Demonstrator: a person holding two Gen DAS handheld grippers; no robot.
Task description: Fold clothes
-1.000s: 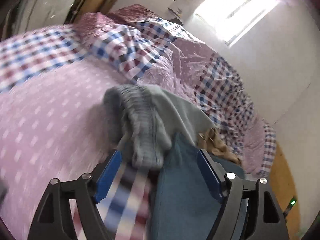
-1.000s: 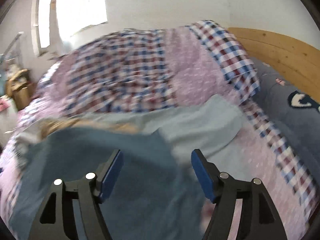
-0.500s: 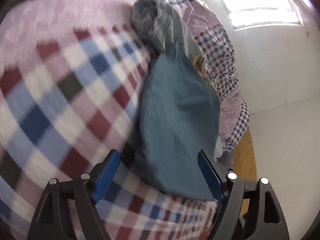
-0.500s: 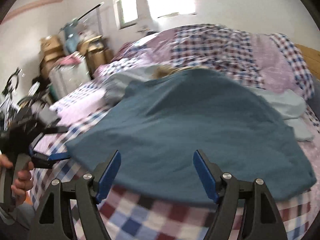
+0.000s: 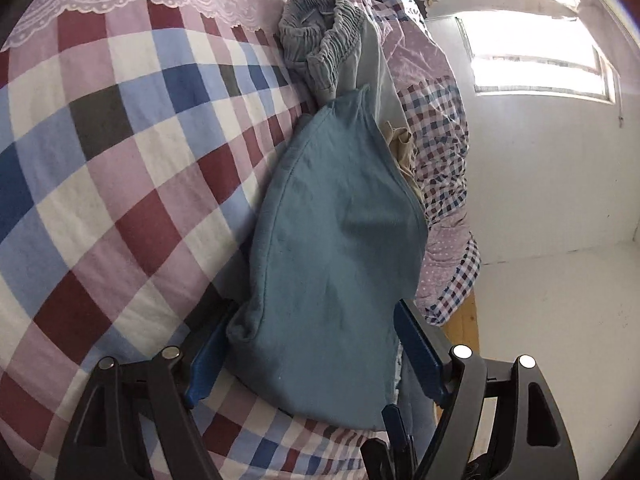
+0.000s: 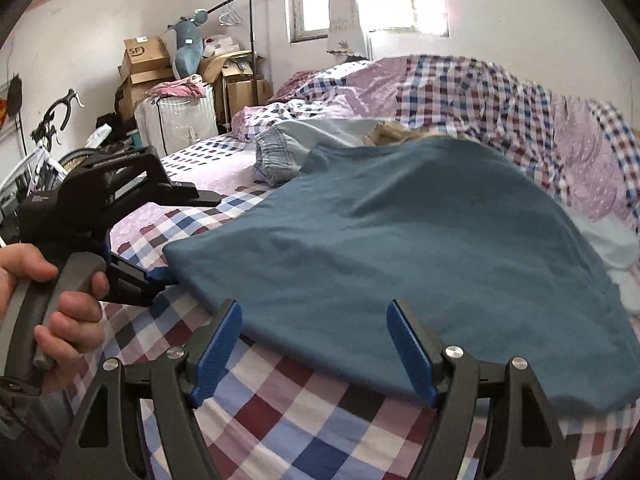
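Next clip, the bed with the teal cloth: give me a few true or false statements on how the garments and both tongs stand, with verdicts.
1. The teal cloth lies spread on the checked bedsheet. True.
2. The right tongs are shut on the teal cloth. False: their jaws stand wide apart at its near edge.
3. The left tongs are open with the cloth's end between the jaws. True.
4. The grey gathered waistband lies on top of the teal cloth. False: it lies beyond the cloth's far end, on the bed.
5. A hand grips the handle of the left tongs. True.
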